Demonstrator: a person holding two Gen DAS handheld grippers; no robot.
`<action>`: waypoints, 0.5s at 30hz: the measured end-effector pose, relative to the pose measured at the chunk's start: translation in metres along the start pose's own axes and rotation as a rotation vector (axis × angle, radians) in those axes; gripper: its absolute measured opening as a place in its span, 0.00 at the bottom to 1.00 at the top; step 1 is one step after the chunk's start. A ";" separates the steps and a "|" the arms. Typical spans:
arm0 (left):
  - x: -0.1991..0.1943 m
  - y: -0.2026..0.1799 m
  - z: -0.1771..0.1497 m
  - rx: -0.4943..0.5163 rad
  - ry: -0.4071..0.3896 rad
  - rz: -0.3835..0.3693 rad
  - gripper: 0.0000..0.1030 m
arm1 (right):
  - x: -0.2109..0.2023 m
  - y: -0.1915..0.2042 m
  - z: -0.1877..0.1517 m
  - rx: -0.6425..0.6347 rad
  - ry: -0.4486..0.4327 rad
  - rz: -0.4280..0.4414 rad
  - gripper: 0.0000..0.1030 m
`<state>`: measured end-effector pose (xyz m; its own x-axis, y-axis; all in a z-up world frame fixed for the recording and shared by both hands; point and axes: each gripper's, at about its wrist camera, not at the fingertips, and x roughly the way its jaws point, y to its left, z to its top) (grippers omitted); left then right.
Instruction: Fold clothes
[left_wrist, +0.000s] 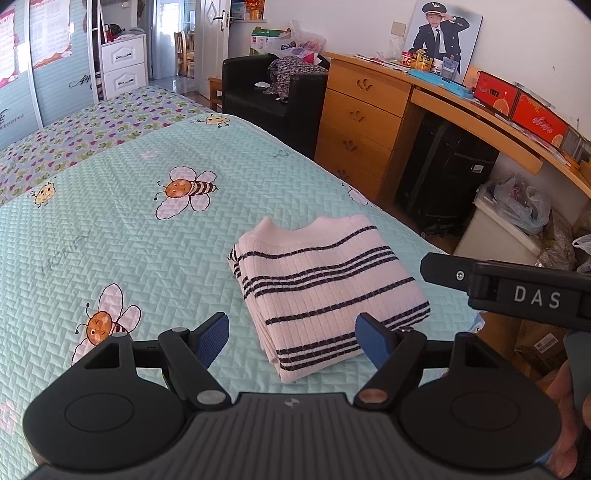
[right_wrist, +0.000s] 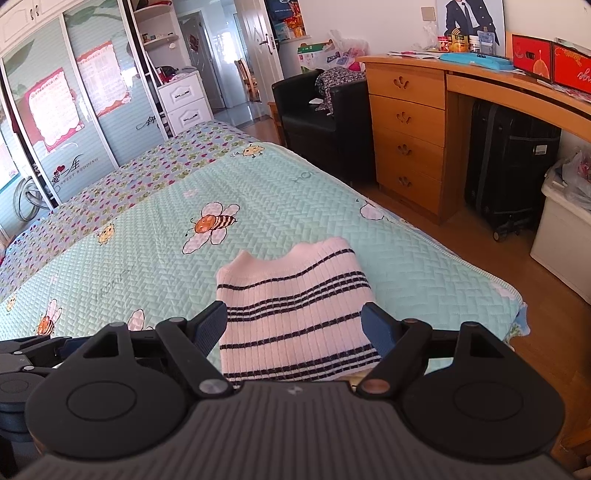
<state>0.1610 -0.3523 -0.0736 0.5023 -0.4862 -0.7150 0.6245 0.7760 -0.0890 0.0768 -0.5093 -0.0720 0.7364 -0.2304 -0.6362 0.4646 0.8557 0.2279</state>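
A pale pink sweater with dark stripes (left_wrist: 325, 280) lies folded into a neat rectangle on the mint quilted bedspread (left_wrist: 129, 240), collar toward the far side. My left gripper (left_wrist: 291, 341) hovers above its near edge, open, blue pads apart and gripping nothing. In the right wrist view the same sweater (right_wrist: 295, 310) lies just beyond my right gripper (right_wrist: 295, 328), which is open too, its pads wide apart above the cloth and not pressing it. The right gripper's black body (left_wrist: 517, 291) shows at the right edge of the left wrist view.
The bed's right edge (right_wrist: 480, 277) drops to a wooden floor. Beyond it stand a wooden desk with drawers (right_wrist: 406, 129), a black armchair (right_wrist: 317, 114), a dark suitcase (right_wrist: 509, 173) and a white bin (right_wrist: 565, 236). Sliding wardrobe doors (right_wrist: 55, 129) stand to the left.
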 end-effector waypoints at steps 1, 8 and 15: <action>0.000 0.000 0.000 -0.001 0.001 0.000 0.76 | 0.000 -0.001 0.000 0.001 0.001 0.001 0.78; 0.001 0.001 0.001 -0.007 0.002 0.002 0.76 | 0.002 -0.001 -0.002 0.004 0.005 0.003 0.78; 0.002 0.003 0.001 -0.009 0.004 0.003 0.76 | 0.004 0.003 -0.003 -0.001 0.007 0.006 0.78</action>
<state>0.1648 -0.3516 -0.0749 0.5020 -0.4825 -0.7178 0.6175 0.7810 -0.0932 0.0795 -0.5067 -0.0758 0.7358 -0.2215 -0.6400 0.4595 0.8575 0.2314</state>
